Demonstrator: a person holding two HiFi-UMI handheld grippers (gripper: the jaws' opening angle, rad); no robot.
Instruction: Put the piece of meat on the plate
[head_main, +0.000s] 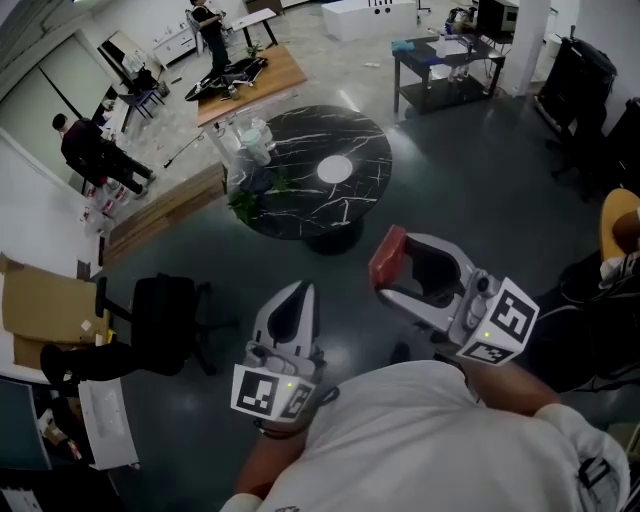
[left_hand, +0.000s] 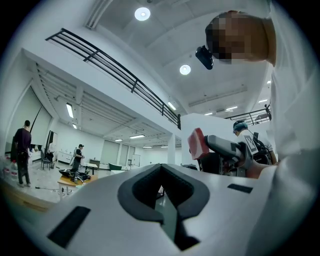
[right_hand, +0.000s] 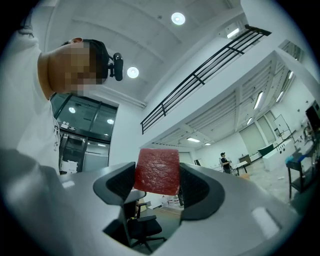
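Clamps the piece of meat (right_hand: 157, 170) between the jaws of the right gripper (head_main: 385, 275), red slab pinched on both flanks. Presses the left gripper (head_main: 298, 290) jaws together on nothing. Finds the plate (head_main: 335, 169) well ahead of both jaws, on the round black counter (head_main: 300, 200).

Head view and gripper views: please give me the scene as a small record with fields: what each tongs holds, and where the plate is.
Right tongs: shut on the red, blocky piece of meat, held in the air
Left tongs: shut, empty
White round plate: bare, on the black round marble table, ahead of both tongs
Task stage: meat not yet on the plate
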